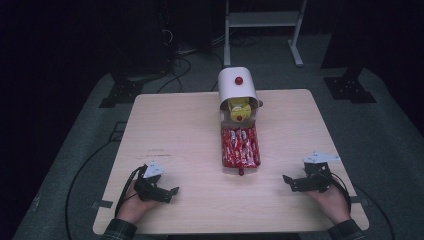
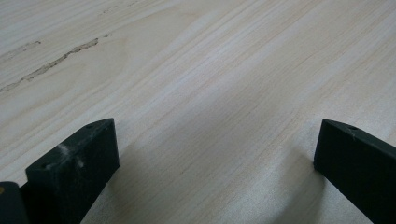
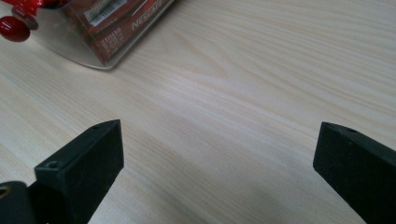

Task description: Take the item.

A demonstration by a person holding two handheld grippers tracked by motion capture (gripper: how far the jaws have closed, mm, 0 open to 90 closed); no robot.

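Red sachets [image 1: 240,146] lie packed in a clear drawer [image 1: 231,168] pulled out toward us at the middle of the wooden table [image 1: 190,125], in front of a white rounded dispenser [image 1: 237,86] with a red knob [image 1: 239,80] and something yellow [image 1: 239,106] in its mouth. We rest our left gripper [image 1: 171,192] on the near left of the table and our right gripper [image 1: 288,180] on the near right, both well apart from the drawer. Each has its jaws spread wide over bare wood, holding nothing, and the right gripper view catches the drawer's near corner [image 3: 100,32] with its small red handle [image 3: 14,27].
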